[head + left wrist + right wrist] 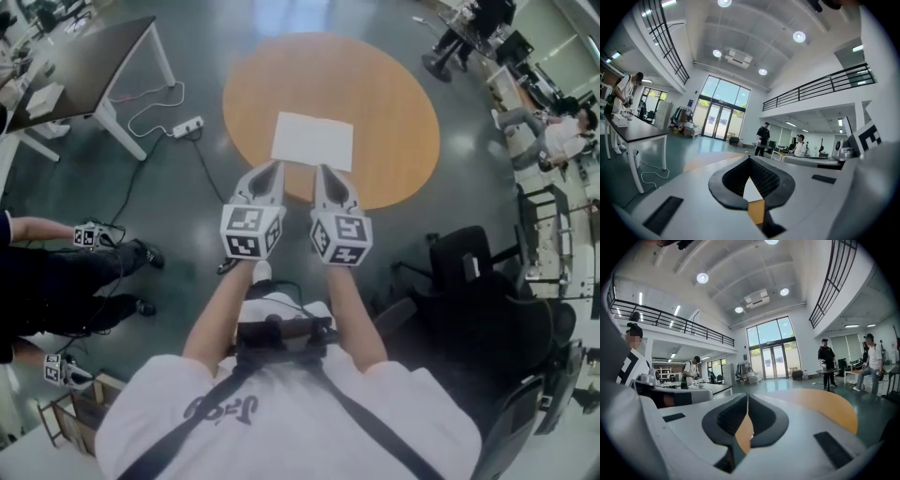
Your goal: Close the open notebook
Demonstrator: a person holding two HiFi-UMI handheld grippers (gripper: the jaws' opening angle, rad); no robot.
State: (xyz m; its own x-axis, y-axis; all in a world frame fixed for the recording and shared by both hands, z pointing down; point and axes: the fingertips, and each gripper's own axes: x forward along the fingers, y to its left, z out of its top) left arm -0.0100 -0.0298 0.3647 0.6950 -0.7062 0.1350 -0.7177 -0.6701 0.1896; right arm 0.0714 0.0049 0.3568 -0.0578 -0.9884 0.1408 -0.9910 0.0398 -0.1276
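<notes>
The notebook (313,141) lies as a flat white rectangle on the near part of the round wooden table (394,84). My left gripper (274,167) and right gripper (321,170) are side by side at the table's near edge, their tips just short of the notebook's near edge. Both are shut with nothing held. In the left gripper view the left gripper (749,158) has its jaws meeting at the tips, with a sliver of white page and orange table showing behind them. In the right gripper view the right gripper (747,397) is closed the same way over the table top (825,411).
A dark desk (89,66) stands at the upper left, with a power strip (187,125) and cable on the floor beside it. A black office chair (487,291) is at the right. A person's legs (66,277) are at the left. Other people are farther off.
</notes>
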